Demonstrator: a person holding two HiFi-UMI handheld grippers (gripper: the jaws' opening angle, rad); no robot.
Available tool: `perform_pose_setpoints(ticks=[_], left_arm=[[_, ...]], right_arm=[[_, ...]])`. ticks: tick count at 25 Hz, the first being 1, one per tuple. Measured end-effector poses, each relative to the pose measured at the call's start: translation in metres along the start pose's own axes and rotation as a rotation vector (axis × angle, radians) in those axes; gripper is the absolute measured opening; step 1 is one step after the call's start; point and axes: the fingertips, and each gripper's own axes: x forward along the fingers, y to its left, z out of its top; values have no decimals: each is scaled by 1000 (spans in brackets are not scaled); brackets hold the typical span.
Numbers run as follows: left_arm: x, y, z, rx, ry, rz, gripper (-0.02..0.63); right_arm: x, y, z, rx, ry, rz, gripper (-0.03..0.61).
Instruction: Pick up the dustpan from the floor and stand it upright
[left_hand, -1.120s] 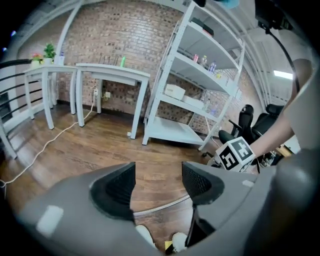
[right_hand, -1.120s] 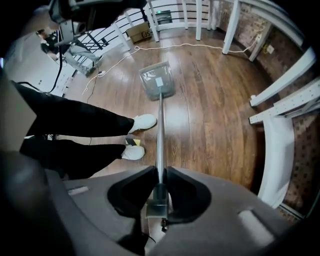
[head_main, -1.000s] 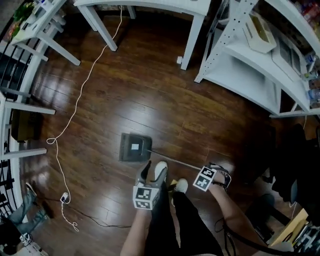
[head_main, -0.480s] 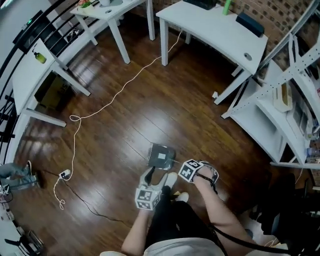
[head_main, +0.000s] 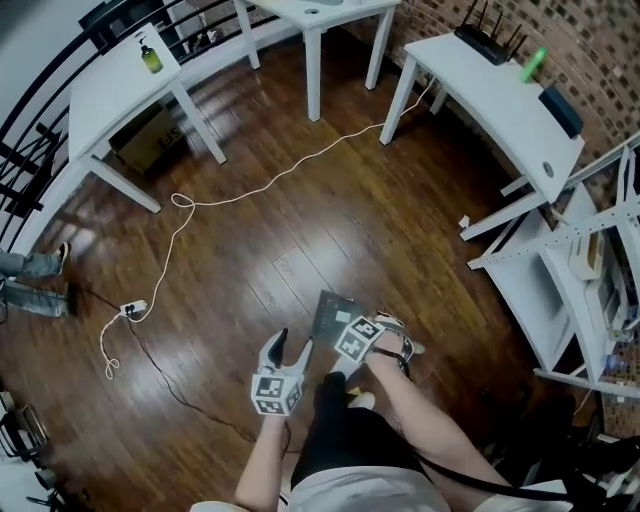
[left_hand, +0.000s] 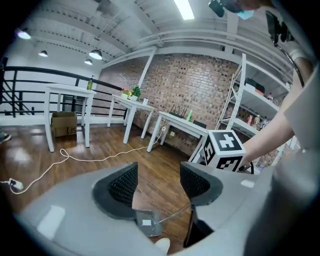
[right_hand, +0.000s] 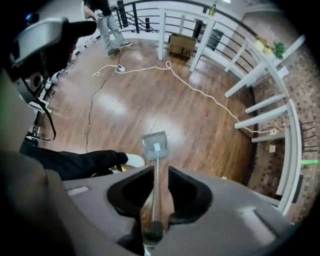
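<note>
One right tool (right_hand: 159, 175) vertical on dustpan (right_hand: 155, 145)

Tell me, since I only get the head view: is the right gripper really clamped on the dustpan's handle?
Observer: Yes. The right gripper view shows the right gripper shut on the thin handle of the dustpan, with the pan at the far end.
Operator: And the left gripper?
Observer: The left gripper view shows the left gripper open, jaws apart with nothing between them. The dustpan appears beyond and below it.
</note>
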Motion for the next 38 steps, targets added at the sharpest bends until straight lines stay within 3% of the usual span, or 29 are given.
perform_pose_setpoints(ticks=[4, 10, 13, 15, 19, 23, 28, 33, 38], left_arm=[[-6, 23, 6, -5, -25, 22, 282], [-20, -25, 18, 71, -57, -85, 282], [-47, -70, 35, 148, -115, -154, 282], [-76, -108, 48, 204, -165, -196, 282], [-166, -183, 60, 327, -237, -246, 282], [-273, -244, 35, 343, -291, -293, 283], [-389, -285, 26, 346, -307, -315, 291], [-435, -292, 38, 601, -357, -280, 295], [-468, -295, 53, 499, -395, -287, 310]], right_arm=[[-37, 1, 32, 62, -165, -19, 133], [-164, 24, 32, 329, -674, -25, 147], [-236, 47, -1, 473, -904, -99, 149], [-279, 68, -36, 553, -1037, -181, 182], [-349, 149, -117, 705, -1256, -330, 207], [-395, 252, -192, 783, -1346, -486, 328], [-451, 343, -240, 852, -1352, -605, 342], [-497, 366, -232, 801, -1356, -699, 342], [-522, 374, -224, 773, -1396, -724, 342]])
